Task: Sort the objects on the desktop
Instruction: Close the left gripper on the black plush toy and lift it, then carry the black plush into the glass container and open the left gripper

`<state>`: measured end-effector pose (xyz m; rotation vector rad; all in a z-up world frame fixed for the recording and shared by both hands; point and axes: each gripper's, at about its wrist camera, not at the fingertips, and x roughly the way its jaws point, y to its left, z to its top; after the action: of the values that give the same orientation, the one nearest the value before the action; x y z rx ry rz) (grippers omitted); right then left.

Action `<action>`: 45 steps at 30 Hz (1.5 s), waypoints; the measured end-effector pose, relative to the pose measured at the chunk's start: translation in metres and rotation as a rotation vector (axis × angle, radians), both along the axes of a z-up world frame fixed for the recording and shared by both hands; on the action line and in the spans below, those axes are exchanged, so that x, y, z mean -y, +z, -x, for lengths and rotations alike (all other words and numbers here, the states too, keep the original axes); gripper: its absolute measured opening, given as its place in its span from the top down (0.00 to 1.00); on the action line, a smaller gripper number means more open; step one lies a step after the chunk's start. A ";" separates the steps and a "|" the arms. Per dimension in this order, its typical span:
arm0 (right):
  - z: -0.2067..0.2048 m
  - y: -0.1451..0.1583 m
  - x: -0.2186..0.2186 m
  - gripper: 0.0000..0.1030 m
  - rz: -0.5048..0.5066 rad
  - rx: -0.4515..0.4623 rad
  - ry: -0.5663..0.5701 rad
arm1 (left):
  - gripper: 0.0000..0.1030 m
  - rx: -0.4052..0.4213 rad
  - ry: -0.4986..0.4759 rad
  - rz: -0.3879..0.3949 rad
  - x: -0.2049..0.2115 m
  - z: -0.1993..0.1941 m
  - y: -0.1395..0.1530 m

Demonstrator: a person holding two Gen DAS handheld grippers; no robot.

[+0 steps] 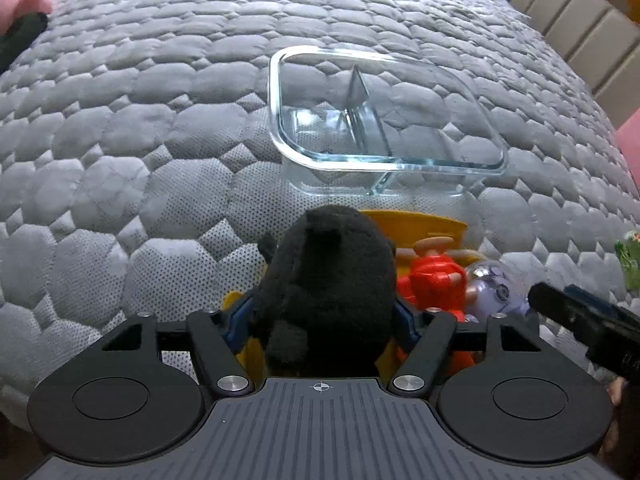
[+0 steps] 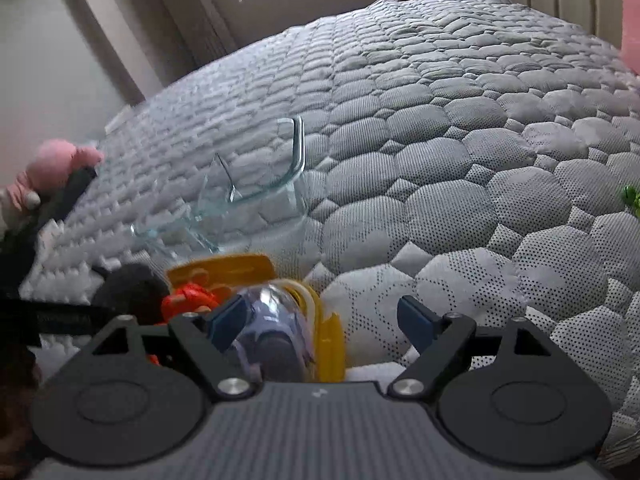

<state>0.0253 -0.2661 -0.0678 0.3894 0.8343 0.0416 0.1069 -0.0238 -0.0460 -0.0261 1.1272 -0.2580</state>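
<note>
On the grey quilted bed cover (image 1: pixel 120 152) with its honeycomb stitching, a clear glass rectangular dish with a dividing wall (image 1: pixel 384 120) sits just beyond a yellow plastic tray (image 1: pixel 416 220) that holds the toys. Both compartments of the glass dish look empty. The left gripper (image 1: pixel 324 316) points steeply down at the tray, and its blue-padded fingers (image 1: pixel 240 320) press on either side of a black plush toy (image 1: pixel 328 272), gripping it; the plush hides most of the near part of the tray. Just beside the plush, to its right, lie an orange-red plastic figure (image 1: pixel 436 280) and a pale lilac translucent toy with silver dots (image 1: pixel 492 284), both still in the tray. The right gripper (image 2: pixel 324 322) hangs over that same tray with its fingers (image 2: pixel 418 322) spread apart; the lilac toy lies against the inner side of the left-hand finger, while the other finger is over bare cover, so nothing is clamped. A small green object (image 1: pixel 630 260) lies on the cover well to the right of the tray. A pink plush thing (image 2: pixel 56 164) sits at the bed's far left edge. Wide open cover stretches left of the dish and right of the tray, up to the beige padded headboard (image 1: pixel 580 32).
</note>
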 end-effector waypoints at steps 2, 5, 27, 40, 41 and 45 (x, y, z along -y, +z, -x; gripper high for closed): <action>0.001 0.002 0.002 0.18 -0.015 0.012 -0.012 | 0.32 0.002 0.001 0.004 -0.002 0.001 0.002; 0.002 0.003 0.003 0.18 -0.011 0.018 -0.019 | 0.32 0.012 0.011 0.044 -0.010 0.004 0.011; 0.001 -0.003 0.016 0.16 -0.099 0.035 -0.069 | 0.31 0.345 0.030 0.184 0.010 -0.081 0.078; -0.006 -0.007 -0.001 0.16 -0.061 0.017 -0.045 | 0.30 0.216 0.084 0.086 0.000 -0.101 0.019; -0.006 -0.007 -0.002 0.16 -0.052 0.019 -0.043 | 0.30 0.210 0.082 0.080 0.003 -0.103 0.016; -0.003 -0.004 -0.003 0.16 -0.035 0.028 -0.045 | 0.27 0.190 0.082 0.035 0.012 -0.106 0.011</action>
<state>0.0287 -0.2631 -0.0723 0.4390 0.7981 0.0198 0.2129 -0.0357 -0.0353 -0.0770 0.9308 -0.2023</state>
